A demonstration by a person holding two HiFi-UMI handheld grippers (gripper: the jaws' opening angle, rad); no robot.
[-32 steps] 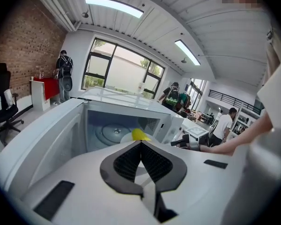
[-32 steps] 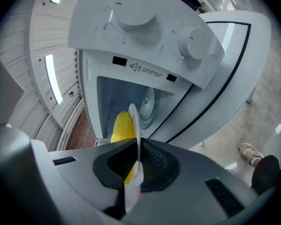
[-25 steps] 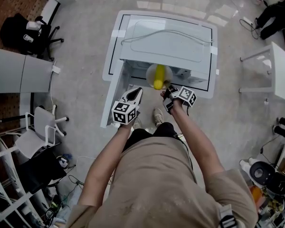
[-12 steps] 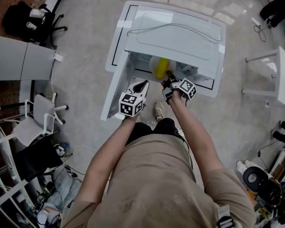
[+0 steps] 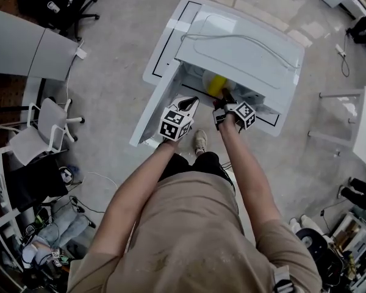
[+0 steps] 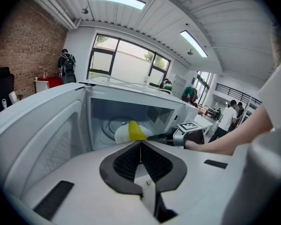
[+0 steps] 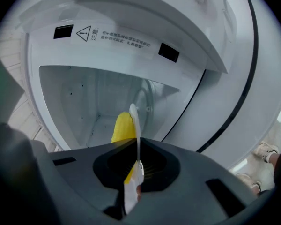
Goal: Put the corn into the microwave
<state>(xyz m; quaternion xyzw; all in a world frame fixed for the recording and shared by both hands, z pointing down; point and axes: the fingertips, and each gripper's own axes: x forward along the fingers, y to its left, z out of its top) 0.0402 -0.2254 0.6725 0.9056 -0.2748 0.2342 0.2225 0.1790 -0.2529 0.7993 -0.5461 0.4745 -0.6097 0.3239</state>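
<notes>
Right gripper (image 7: 136, 146) pinches a thin white plate (image 7: 135, 123) bearing seemingly smooth corn (image 7: 122, 128).

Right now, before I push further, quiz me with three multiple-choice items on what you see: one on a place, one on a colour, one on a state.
1. Where does the corn lie?
A. On a white plate at the microwave's opening
B. On the floor
C. Between the left gripper's jaws

2. What colour is the corn?
A. Green
B. Red
C. Yellow

3. How does the right gripper stand?
A. Open and empty
B. Shut on the plate's rim
C. Shut on the microwave's door

Key: 1 A, 2 C, 3 B.
1 A: the left gripper view shows the corn on the plate, in front of the microwave with its door swung open; the left gripper is shut with nothing in it.
2 C: both gripper views show it yellow.
3 B: the right gripper has its jaws pressed on the plate's thin white edge.
</notes>
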